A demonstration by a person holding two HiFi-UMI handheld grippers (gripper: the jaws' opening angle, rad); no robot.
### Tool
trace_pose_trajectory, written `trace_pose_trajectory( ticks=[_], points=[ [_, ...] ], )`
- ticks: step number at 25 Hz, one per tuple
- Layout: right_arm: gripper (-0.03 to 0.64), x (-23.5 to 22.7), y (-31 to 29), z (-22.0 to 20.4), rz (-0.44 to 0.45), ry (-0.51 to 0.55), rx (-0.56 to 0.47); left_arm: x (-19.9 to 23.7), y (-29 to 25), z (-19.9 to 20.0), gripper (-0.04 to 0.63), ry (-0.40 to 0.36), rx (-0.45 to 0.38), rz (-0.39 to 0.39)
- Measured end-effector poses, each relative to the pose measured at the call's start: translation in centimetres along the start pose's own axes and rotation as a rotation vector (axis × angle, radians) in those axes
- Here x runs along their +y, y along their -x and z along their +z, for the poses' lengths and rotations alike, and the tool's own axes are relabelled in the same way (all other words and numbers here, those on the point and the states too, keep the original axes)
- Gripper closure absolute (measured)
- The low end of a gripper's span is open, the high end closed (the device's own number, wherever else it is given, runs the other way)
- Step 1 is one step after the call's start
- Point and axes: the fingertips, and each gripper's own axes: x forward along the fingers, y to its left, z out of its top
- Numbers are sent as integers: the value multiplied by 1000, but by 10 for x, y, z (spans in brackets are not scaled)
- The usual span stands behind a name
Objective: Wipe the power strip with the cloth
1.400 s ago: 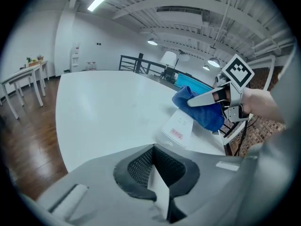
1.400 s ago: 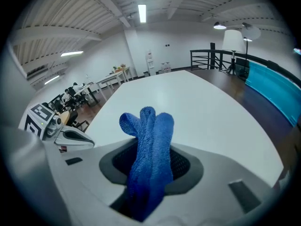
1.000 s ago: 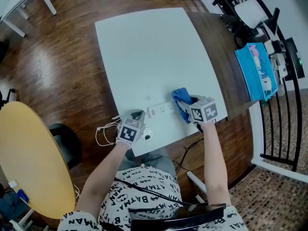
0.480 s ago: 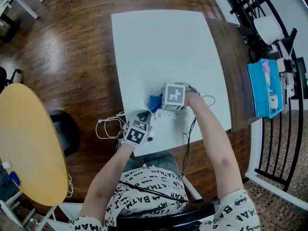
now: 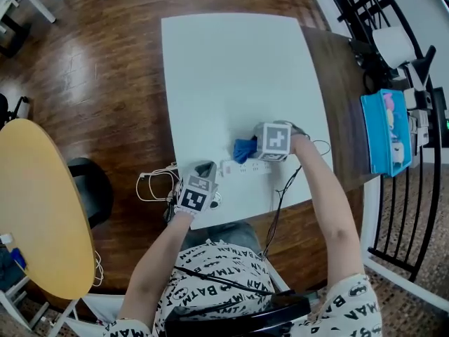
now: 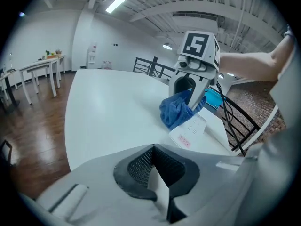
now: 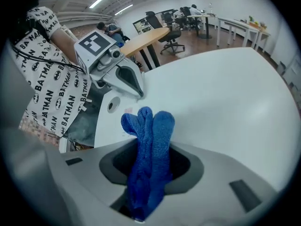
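Clenching blue cloth [image 5: 243, 149] in right gripper [image 5: 254, 150], pressing it on white power strip [image 5: 242, 168] near front edge of white table [image 5: 231, 69], resting left gripper [image 5: 205, 168] just beside the strip, its jaws closed on nothing

The white table [image 5: 231, 76] carries a white power strip [image 5: 242, 168] lying crosswise near its 6 o'clock edge. A blue cloth [image 5: 243, 149] touches the strip on its 12 o'clock side. A white cord [image 5: 151, 186] loops off the 7 o'clock corner.
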Motion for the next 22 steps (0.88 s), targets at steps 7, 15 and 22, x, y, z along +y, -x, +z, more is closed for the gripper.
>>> trace_pose_trajectory(
  ticks=[7, 15, 22],
  points=[
    [465, -3, 25, -100, -126, -188, 33, 0, -3, 3, 594, -20, 14, -2],
    [464, 52, 52, -58, -330, -450, -352, -4, 2, 8, 594, -55, 11, -71],
    [463, 134, -5, 29, -288, -605, -486, -35, 3, 19, 594, -243, 21, -317]
  ],
)
